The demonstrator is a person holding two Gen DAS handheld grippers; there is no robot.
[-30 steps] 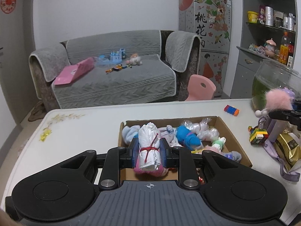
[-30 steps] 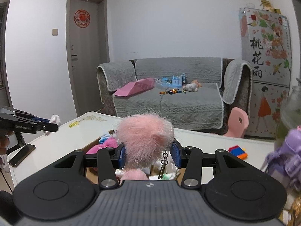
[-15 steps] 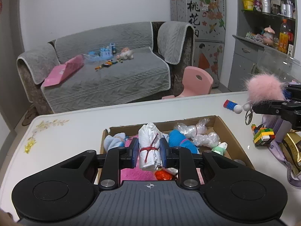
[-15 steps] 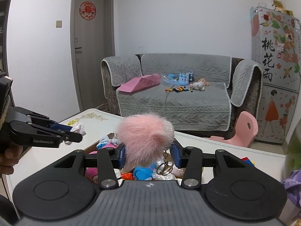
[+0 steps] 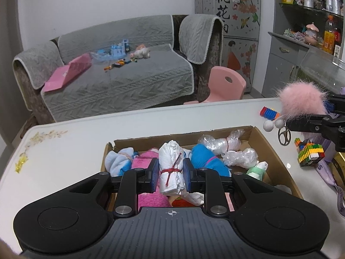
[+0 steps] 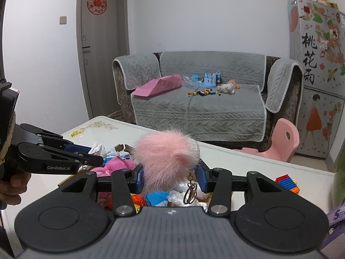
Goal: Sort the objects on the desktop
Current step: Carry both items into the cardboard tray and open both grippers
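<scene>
Left wrist view: left gripper (image 5: pixel 170 173) clamped on white cloth roll (image 5: pixel 171 166) tied with red string (image 5: pixel 171 171), blue pads pressed against both sides of it, roll upright between them. Held over cardboard box (image 5: pixel 271 151) on white table (image 5: pixel 64 151). In box: pale blue bundle (image 5: pixel 118 161) at left, pink cloth (image 5: pixel 144 164) beside and under the roll, blue roll (image 5: pixel 207 159) to the right, clear plastic-wrapped pieces (image 5: pixel 222 143) toward far right corner, pale green piece (image 5: pixel 257 169) near right wall. Right gripper (image 5: pixel 301 120) entering from right edge, above box's far right corner, closed on pink fur pom-pom (image 5: pixel 301 101); two white balls (image 5: pixel 272 125) and metal ring (image 5: pixel 284 137) dangling below it. Multicoloured block cube (image 5: pixel 310 153) and purple strap (image 5: pixel 332 177) on table right of box; blue-and-orange block stick (image 5: pixel 269 113) further back. Right wrist view: right gripper (image 6: pixel 170 176) shut around pink fur pom-pom (image 6: pixel 168 155), pads buried in fur on both sides, metal ring (image 6: pixel 189 193) hanging at right pad. Box contents visible below pom-pom. Left gripper (image 6: pixel 92 155) at left, gripped by a hand (image 6: pixel 13 185), tips over box's left part with white cloth showing between them. Grey sofa (image 6: pixel 204 105) and pink chair (image 6: pixel 280 142) behind table.
</scene>
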